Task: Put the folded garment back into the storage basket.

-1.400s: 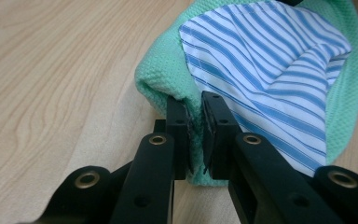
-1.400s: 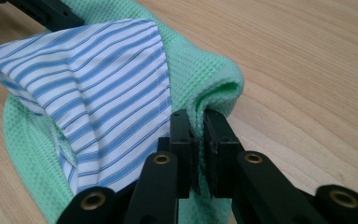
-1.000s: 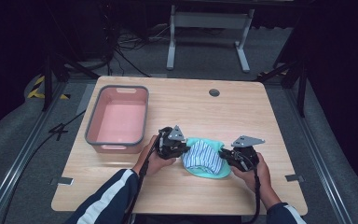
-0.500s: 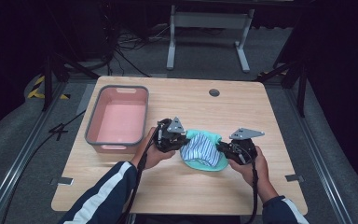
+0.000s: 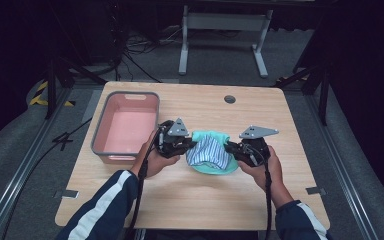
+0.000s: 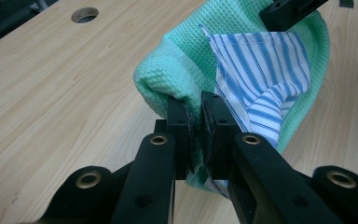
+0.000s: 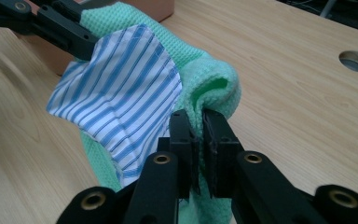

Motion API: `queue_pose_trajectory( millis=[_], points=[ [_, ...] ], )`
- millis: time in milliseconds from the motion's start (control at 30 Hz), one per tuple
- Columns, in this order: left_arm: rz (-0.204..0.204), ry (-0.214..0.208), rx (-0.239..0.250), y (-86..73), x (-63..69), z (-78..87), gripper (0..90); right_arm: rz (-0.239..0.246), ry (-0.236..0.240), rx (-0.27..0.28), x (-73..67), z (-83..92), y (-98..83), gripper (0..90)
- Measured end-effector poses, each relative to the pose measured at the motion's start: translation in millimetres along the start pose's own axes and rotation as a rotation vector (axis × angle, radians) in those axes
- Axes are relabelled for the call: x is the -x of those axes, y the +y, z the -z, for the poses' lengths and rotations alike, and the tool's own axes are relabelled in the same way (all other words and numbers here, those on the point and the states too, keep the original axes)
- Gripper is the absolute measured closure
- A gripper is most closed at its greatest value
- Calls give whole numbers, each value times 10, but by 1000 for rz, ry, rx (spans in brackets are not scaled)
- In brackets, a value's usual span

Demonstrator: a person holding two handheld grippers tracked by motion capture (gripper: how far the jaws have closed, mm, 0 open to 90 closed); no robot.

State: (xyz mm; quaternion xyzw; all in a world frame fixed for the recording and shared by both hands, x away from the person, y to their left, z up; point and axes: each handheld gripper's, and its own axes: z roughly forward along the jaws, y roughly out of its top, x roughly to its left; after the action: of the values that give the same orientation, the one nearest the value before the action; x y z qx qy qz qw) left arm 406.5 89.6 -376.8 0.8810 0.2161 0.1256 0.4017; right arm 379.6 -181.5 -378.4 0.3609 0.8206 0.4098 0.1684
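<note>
Left gripper [image 6: 195, 122] jaws pinch green cloth [image 5: 219, 167] at one side. Right gripper [image 7: 198, 133] jaws pinch other side. Striped cloth [image 5: 209, 152] sits inside, like bundle, just above tabletop [image 5: 260, 115]. Pink tub [image 5: 126, 125] waits beside, likely drop spot.

Bright tabletop, dark surroundings

In the high view the pale wooden tabletop [image 5: 200, 195] was evenly lit from above, with faint, soft shadows, while the floor around it sank into near-black; the picture was soft and slightly grainy. In both gripper views the black metal tongs [image 6: 195, 116] at the bottom edge looked a little blurred, the green waffle-weave cloth [image 7: 212, 74] and blue-and-white striped fabric [image 6: 261, 79] beyond them sharper, without glare.
</note>
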Motion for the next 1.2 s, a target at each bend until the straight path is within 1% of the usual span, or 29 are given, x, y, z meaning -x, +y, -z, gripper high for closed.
queue_pose_trajectory(
  millis=[33,133,233,300,400,433,467,567,700,800,867,933,1000,1067,1100,1200],
  points=[
    [-3,2,-2,1,-11,18,829,-4,4,5,-16,-6,24,831],
    [3,9,5,2,-27,64,829,10,5,6,-36,-24,65,831],
    [9,29,14,6,-68,152,830,7,15,19,-61,-67,153,831],
    [12,32,13,4,-76,172,829,8,19,22,-76,-83,189,831],
    [14,55,16,-10,-124,257,830,18,23,25,-103,-105,245,831],
    [14,59,20,-16,-137,275,830,17,25,29,-111,-112,264,831],
    [19,65,18,-22,-145,296,829,27,24,29,-116,-119,281,831],
    [23,72,25,-35,-171,340,830,25,29,32,-137,-134,321,831],
    [25,95,20,-63,-215,433,829,46,38,39,-194,-173,429,831],
    [36,108,30,-93,-253,505,829,51,51,55,-230,-191,522,831],
    [46,117,30,-117,-281,555,829,63,52,59,-264,-215,573,831],
    [45,134,28,-141,-314,602,830,80,58,58,-312,-264,633,831],
    [46,150,25,-171,-352,655,829,85,65,60,-347,-307,676,831],
    [70,159,34,-207,-380,702,829,90,75,62,-380,-352,719,831],
    [67,169,30,-218,-393,723,829,92,82,62,-403,-380,746,831],
    [85,185,38,-274,-433,794,829,104,96,63,-465,-448,808,831]
  ],
)
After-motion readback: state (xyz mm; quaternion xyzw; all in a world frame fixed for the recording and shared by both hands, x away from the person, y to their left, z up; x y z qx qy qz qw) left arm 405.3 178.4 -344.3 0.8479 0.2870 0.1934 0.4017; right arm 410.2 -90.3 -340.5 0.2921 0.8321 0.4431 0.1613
